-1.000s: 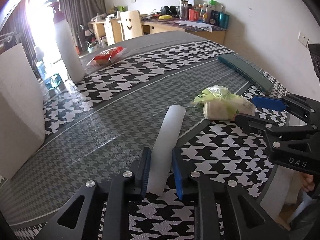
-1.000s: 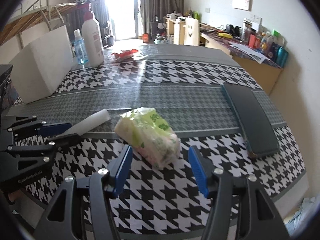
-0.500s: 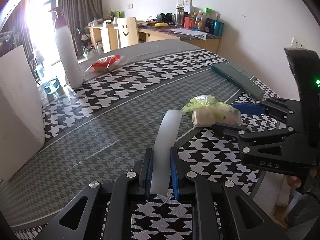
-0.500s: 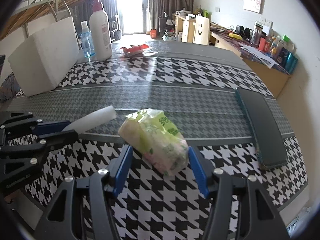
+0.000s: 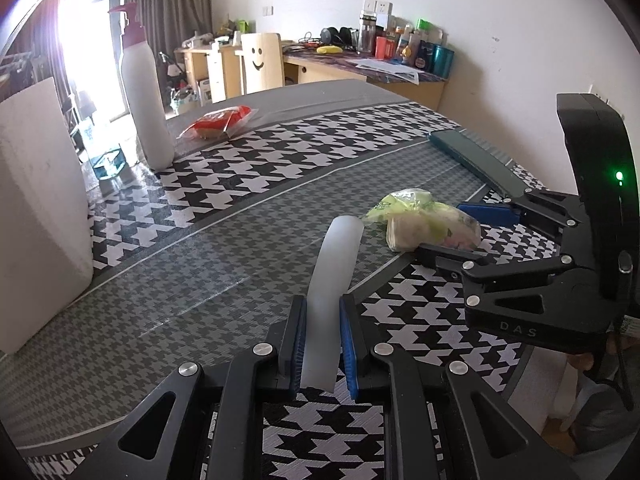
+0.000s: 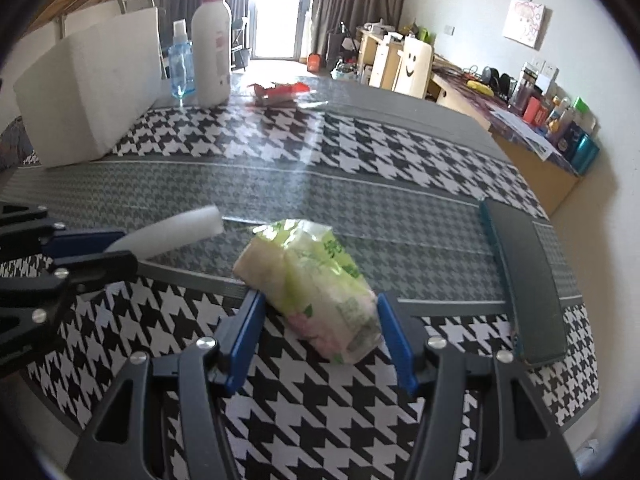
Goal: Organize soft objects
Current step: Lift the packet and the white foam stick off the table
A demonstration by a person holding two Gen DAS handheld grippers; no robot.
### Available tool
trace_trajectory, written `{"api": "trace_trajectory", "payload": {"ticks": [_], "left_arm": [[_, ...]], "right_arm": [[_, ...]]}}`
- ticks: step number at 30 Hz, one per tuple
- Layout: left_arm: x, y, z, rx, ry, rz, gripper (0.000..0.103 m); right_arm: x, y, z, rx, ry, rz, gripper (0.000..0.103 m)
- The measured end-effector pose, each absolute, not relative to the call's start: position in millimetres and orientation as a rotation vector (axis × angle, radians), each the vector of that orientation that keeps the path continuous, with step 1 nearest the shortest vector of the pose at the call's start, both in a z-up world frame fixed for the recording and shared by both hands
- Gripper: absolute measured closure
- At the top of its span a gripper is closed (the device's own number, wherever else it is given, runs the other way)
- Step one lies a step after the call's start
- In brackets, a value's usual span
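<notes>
My left gripper [image 5: 322, 344] is shut on a white foam strip [image 5: 332, 276], squeezing its near end; the strip bends up and forward over the table. The strip also shows in the right wrist view [image 6: 176, 232], held by the left gripper [image 6: 90, 250]. My right gripper [image 6: 320, 340] is open, its blue pads [image 6: 394, 340] on both sides of a green and white tissue pack [image 6: 316, 284] that lies on the houndstooth tablecloth. The pads look close to the pack, contact unclear. The pack [image 5: 424, 220] and the right gripper [image 5: 472, 232] show at right in the left wrist view.
A big white foam block [image 6: 92, 88] stands at the far left, with a white pump bottle [image 6: 212, 44] and a small blue spray bottle [image 6: 180, 64] beside it. A red snack packet [image 6: 280, 90] lies at the back. A dark teal flat case [image 6: 528, 276] lies at right near the table edge.
My left gripper closed on the foam strip and lifted its end, bending it. My right gripper moved forward so its open pads came around the tissue pack.
</notes>
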State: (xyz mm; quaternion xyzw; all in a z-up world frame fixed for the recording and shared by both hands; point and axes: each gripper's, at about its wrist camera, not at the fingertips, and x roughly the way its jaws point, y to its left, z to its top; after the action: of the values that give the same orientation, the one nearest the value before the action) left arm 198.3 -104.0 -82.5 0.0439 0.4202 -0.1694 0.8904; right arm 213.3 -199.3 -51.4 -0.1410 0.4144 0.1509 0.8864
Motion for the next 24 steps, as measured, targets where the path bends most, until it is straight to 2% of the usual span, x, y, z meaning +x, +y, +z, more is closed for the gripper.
{"api": "trace_trajectory", "payload": {"ticks": [4,6,8,11,24], "left_arm": [[196.3,-102.0,-81.4,0.082,0.874,-0.351,0.085],[195.9,-100.6,-80.1,0.078,0.872,-0.350,0.085],[195.3,-99.2,-78.5,0.073,0.867,-0.348,0.085],[193.8,-97.6,-76.6,0.070,0.860,-0.344,0.085],[180.2,-84.3,-57.8,0.064,0.797,-0.312,0.085]], "right_arm": [[215.5,-200.6,-51.2,-0.268,0.874,0.314,0.041],[215.4,-200.6,-51.1,-0.265,0.875,0.317,0.052],[216.1,-200.9,-49.8,-0.262,0.878,0.312,0.059],[215.1,-202.1,-48.6,-0.238,0.877,0.324,0.063],[196.1,-207.4,-25.3,-0.125,0.822,0.347,0.065]]}}
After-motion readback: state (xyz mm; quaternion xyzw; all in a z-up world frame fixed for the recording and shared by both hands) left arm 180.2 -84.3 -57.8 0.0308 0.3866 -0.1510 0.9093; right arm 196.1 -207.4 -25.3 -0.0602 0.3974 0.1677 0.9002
